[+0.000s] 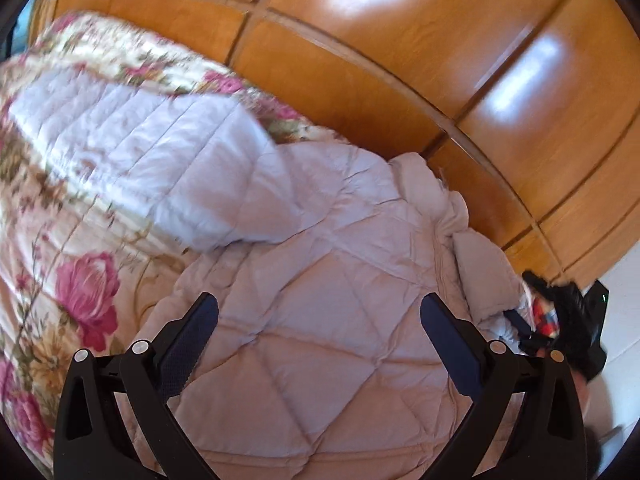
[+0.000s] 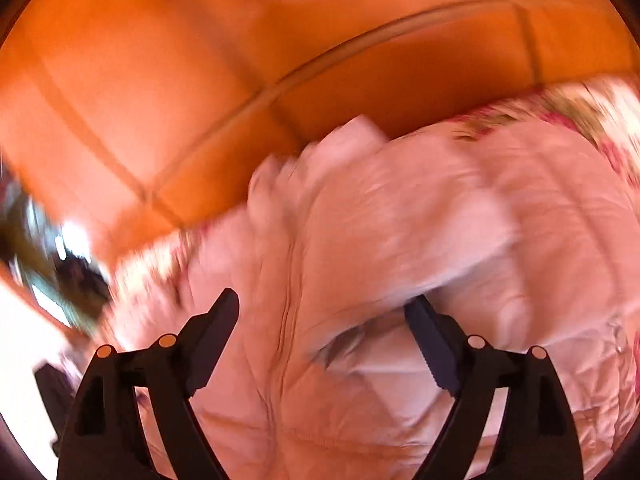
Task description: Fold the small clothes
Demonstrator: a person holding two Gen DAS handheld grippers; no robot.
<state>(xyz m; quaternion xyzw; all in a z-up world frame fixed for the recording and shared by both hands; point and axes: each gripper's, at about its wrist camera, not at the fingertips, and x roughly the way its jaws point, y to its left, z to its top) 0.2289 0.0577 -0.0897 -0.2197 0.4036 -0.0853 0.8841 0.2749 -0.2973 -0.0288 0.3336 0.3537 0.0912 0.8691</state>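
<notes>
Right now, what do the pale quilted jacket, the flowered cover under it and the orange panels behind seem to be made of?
Quilted jacket: thin, matte woven shell, probably synthetic, over soft padding; stitched diamonds puff and crease finely.
Flowered cover: printed fabric with a slight sheen, perhaps cotton or polyester; rose print, stitched lines.
Orange panels: wood or wood veneer, glossy varnish; bright window reflections, grooved joints.

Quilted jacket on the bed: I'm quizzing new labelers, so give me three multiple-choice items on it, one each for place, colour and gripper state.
1. The quilted jacket lies on: A a floral bedspread; B a bare floor; C a chair.
2. Panels behind the bed are: A blue; B orange-brown wood; C white.
3. The left gripper is: A shut on a sleeve; B open, empty; C out of view.

Answers: 1 A, rose-print cloth shows around it. 2 B, glossy wood panels. 3 B, fingers spread apart with nothing between.
</notes>
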